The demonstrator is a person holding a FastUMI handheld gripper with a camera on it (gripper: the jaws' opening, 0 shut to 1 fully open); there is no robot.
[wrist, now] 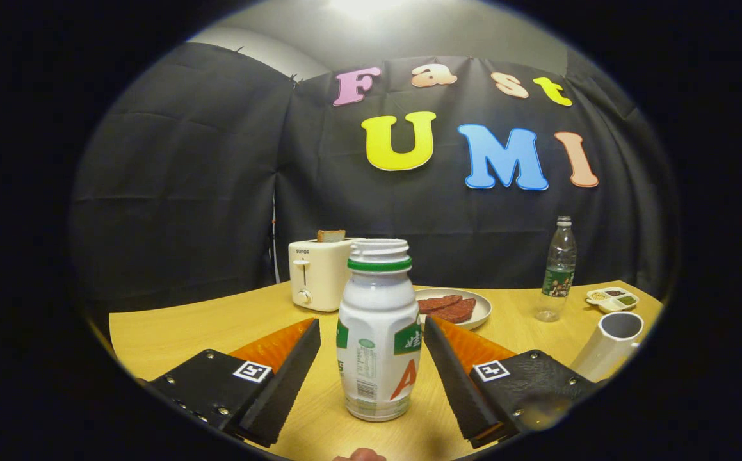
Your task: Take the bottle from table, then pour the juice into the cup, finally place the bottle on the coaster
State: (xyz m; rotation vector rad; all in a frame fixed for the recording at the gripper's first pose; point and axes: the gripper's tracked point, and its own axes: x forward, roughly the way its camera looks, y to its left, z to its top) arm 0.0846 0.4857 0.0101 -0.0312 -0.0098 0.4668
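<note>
A white juice bottle [378, 333] with a green neck ring and no cap stands upright on the wooden table [217, 320]. It sits between the two fingers of my gripper [371, 330], which is open, with a gap on each side of the bottle. A white cup [609, 344] stands to the right, just beyond the right finger [454, 378]. I see no coaster.
Beyond the bottle stand a cream toaster [317, 274] with a slice of bread in it and a plate [473, 317] of red meat. A clear water bottle [557, 269] and a small divided dish [611, 298] sit far right. A fingertip [359, 455] shows below the bottle.
</note>
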